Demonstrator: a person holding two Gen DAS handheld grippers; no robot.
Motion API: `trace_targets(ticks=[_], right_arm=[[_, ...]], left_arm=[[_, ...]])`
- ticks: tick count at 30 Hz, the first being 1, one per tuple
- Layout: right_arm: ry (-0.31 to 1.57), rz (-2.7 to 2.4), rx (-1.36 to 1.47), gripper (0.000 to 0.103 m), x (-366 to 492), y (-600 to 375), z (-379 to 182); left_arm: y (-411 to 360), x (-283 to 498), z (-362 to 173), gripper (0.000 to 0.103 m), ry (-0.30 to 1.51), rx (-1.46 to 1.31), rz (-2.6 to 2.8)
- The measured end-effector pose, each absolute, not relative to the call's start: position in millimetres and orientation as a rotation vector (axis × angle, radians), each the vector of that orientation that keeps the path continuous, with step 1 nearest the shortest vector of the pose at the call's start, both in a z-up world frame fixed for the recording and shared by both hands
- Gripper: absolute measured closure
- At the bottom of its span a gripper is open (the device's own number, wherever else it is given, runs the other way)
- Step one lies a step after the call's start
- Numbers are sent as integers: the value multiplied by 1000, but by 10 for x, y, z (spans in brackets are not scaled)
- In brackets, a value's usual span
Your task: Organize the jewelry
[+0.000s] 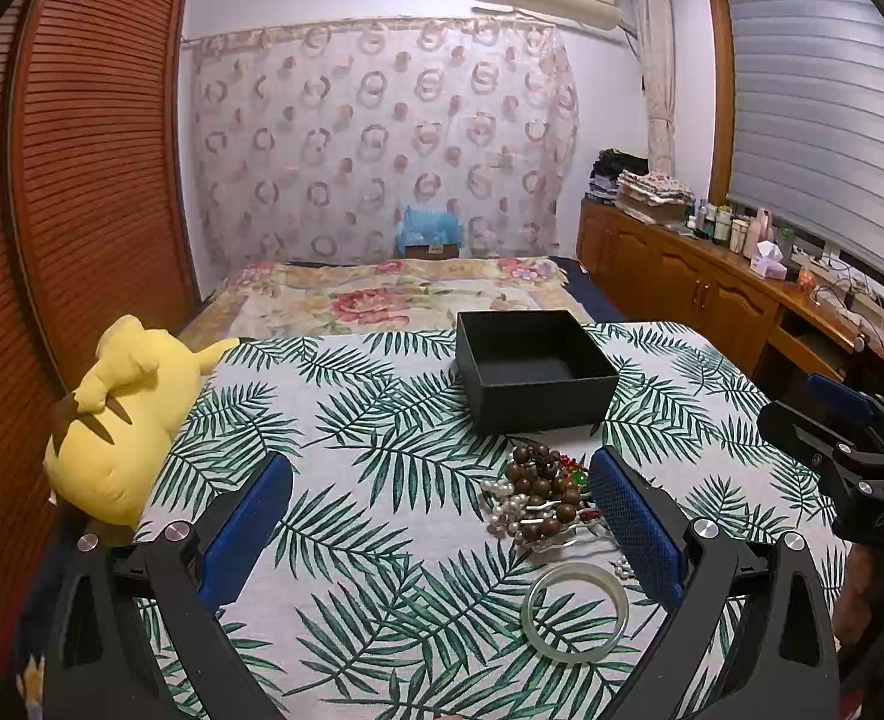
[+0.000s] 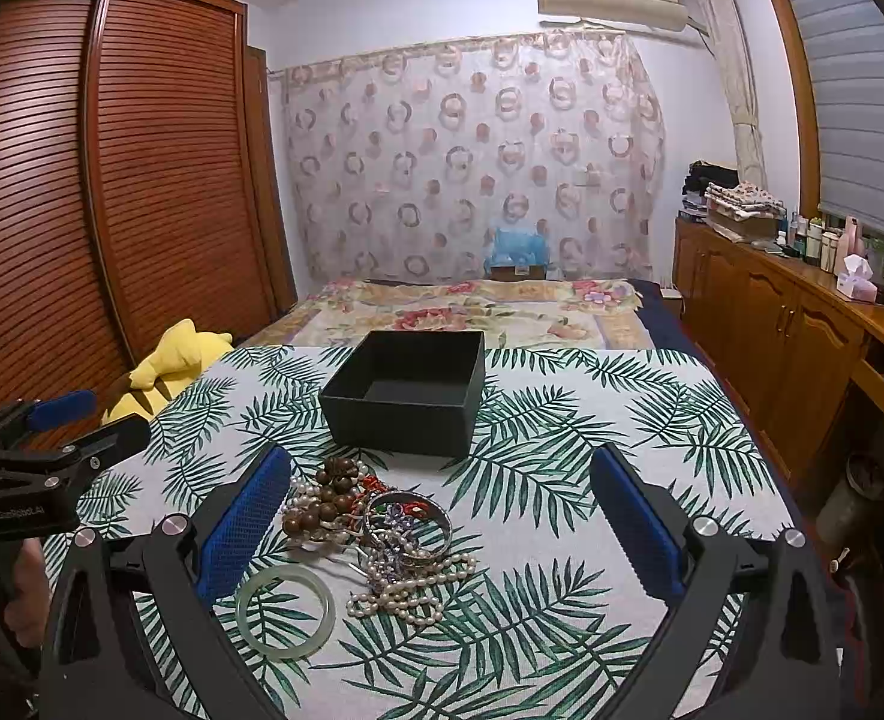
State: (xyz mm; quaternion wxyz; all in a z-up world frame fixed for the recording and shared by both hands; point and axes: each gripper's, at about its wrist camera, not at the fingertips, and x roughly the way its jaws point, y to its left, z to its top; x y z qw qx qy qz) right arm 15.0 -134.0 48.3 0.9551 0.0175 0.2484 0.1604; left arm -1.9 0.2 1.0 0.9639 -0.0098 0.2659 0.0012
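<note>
The left gripper (image 1: 442, 516) hangs low over the table with its blue-padded fingers (image 1: 244, 525) spread wide and nothing between them; the right gripper (image 2: 442, 516) is likewise wide apart and empty. Closest to both lies a pale green jade bangle (image 2: 285, 612), flat on the palm-leaf tablecloth (image 2: 592, 540). Just behind it sits a tangled heap of jewelry: a pearl necklace (image 2: 418, 588), a silver bangle (image 2: 406, 525) resting on the pile, and a brown wooden bead bracelet (image 2: 328, 495) at the back. Beyond the heap stands an open black box (image 2: 406, 393), apart from the jewelry. A yellow plush toy (image 1: 121, 414) lies at the table's left edge. Farther off are a bed with a floral cover (image 1: 394, 294) and a patterned curtain (image 1: 382, 138).
</note>
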Motion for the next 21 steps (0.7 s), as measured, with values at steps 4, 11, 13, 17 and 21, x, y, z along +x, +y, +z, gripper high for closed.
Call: trace_targets(ticks=[4,11,13,17,21], right_arm=[[503,326,36,2,149,-1340,485],[503,326,36,2,146,-1338,488],[503,326,36,2,143,-1340,490],[503,326,36,2,140,-1340,492],[503,325,36,2,139,-1342,494]], left_arm=[[1,-20,10,7,537,-20,2],[41,-40,32,7,536,-21,1],[41,-41,34,7,536,-20,2],[50,-46,49,7,535,-20,5],[38,-88,165,7,528,-16,11]])
